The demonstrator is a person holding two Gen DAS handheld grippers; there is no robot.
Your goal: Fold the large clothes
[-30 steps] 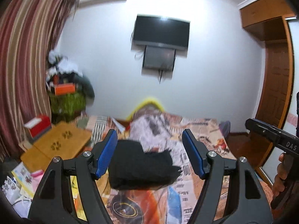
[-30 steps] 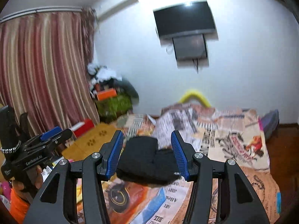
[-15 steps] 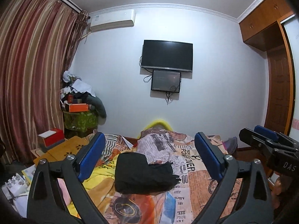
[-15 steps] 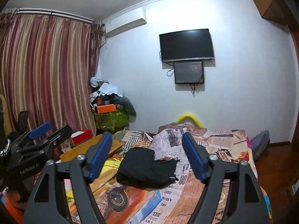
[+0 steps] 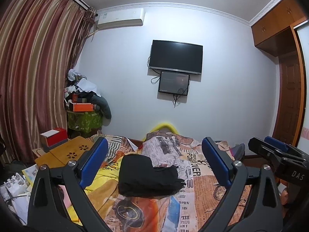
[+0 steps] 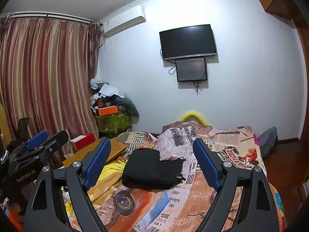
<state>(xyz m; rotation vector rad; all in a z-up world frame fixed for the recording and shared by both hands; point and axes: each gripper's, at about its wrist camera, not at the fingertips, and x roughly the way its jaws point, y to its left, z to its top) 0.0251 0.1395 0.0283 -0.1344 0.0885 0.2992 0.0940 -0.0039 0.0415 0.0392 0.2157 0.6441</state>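
A black garment [image 5: 146, 176] lies folded into a compact bundle on the bed's newspaper-print cover [image 5: 195, 174]. It also shows in the right wrist view [image 6: 152, 169]. My left gripper [image 5: 154, 164] is open and empty, held back from the bundle and above the bed. My right gripper [image 6: 152, 160] is open and empty too, at about the same distance from the bundle. The right gripper shows at the right edge of the left wrist view [image 5: 278, 154], and the left gripper at the left edge of the right wrist view [image 6: 36, 148].
A yellow blanket [image 5: 108, 176] lies bunched left of the bundle. A wooden lap desk [image 5: 65, 152] with a red box [image 5: 54, 136] stands at the bed's left. A cluttered pile [image 5: 85, 104] sits in the corner by the curtain [image 5: 29, 77]. A wardrobe [image 5: 289, 96] stands to the right.
Both grippers have opened wider and pulled back and up from the black bundle, which now lies free on the bed. The views have tilted up to show more wall and ceiling.
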